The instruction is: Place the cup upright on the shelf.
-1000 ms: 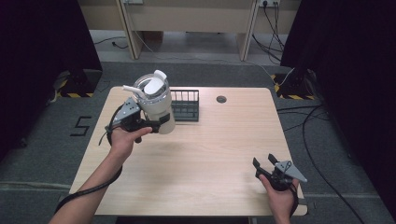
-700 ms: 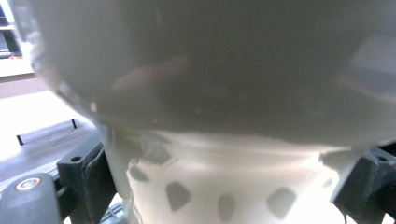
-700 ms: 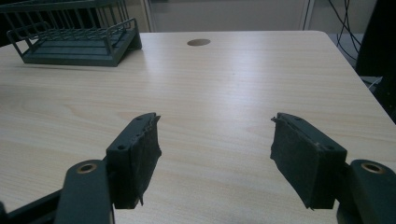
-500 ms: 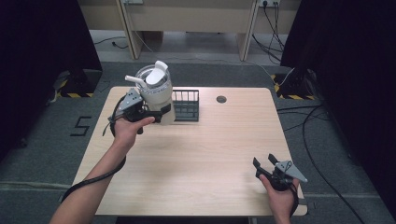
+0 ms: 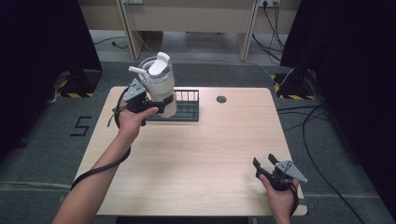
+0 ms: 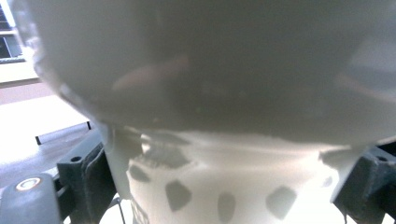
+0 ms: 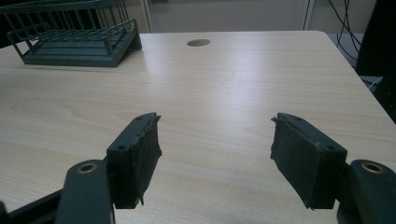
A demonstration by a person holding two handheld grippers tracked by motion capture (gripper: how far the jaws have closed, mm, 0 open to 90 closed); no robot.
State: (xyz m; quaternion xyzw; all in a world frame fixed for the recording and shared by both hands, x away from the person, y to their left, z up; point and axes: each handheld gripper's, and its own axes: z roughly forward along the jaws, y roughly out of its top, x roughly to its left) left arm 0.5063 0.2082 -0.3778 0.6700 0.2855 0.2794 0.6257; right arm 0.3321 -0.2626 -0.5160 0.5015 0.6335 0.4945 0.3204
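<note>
Since the earlier frames, the white cylindrical plastic tumbler with a lid and side handle [image 5: 159,84] has been carried farther toward the back of the light wooden counter [image 5: 210,154], and it is now seen over the left end of the dark wire rack [image 5: 187,107]. Whether its base is touching the rack or the counter cannot be told from the high view. The tumbler is held roughly upright, slightly tilted, with its lid uppermost.

The left tongs [image 5: 156,106] are closed on the lower body of the tumbler, a jaw being pressed against each side of it. In the left gripper view the tumbler [image 6: 210,140] is seen very close and blurred, its wider upper part above and its narrower lower part, marked with dark patches, between the two black jaws at the bottom corners. The left hand [image 5: 133,119] is wrapped around the gripper's body, and a black cable is trailed along the forearm.

The right tongs [image 5: 261,165] are held by the right hand [image 5: 278,193] near the front right corner of the counter, well apart from the tumbler. Their jaws are spread wide with nothing between them, as is shown in the right gripper view [image 7: 215,154], where bare counter is seen in the gap. Farther back in that view, the wire rack [image 7: 74,39] and a round hole in the counter [image 7: 198,43] are visible.
</note>
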